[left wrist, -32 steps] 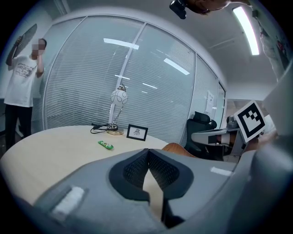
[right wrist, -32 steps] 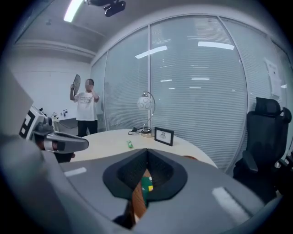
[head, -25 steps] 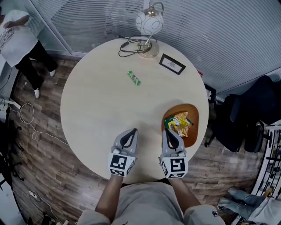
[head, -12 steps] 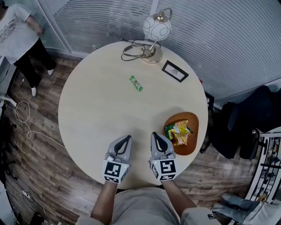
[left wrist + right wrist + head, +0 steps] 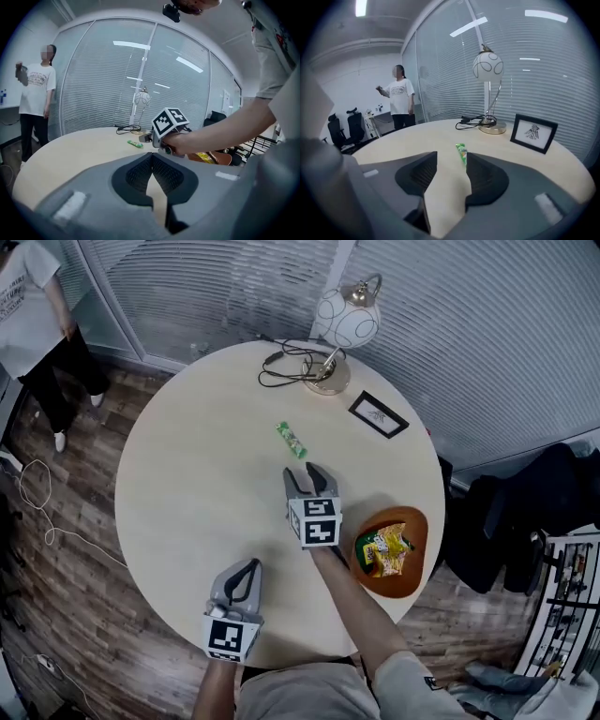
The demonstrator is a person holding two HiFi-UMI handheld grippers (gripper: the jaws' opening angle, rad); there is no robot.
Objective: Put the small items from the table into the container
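Note:
A green candy bar (image 5: 291,440) lies on the round beige table (image 5: 187,484), past its middle. My right gripper (image 5: 305,473) is reached out just short of the bar; its jaws are opening with nothing between them. The right gripper view has the bar (image 5: 461,151) just ahead of the right gripper (image 5: 452,155), in the gap by the right-hand tip. A brown wooden bowl (image 5: 414,522) at the table's right edge holds yellow and green snack packets (image 5: 382,551). My left gripper (image 5: 249,566) rests near the front edge, shut and empty (image 5: 152,158).
A white globe lamp (image 5: 345,320) with a coiled black cable (image 5: 286,367) and a black picture frame (image 5: 379,414) stand at the table's far side. A person (image 5: 28,315) stands at the top left. A dark chair (image 5: 525,502) sits right of the table.
My right gripper has gone from the table's near edge out toward the green bar, and its jaws have parted. The left gripper has drawn back toward the near edge.

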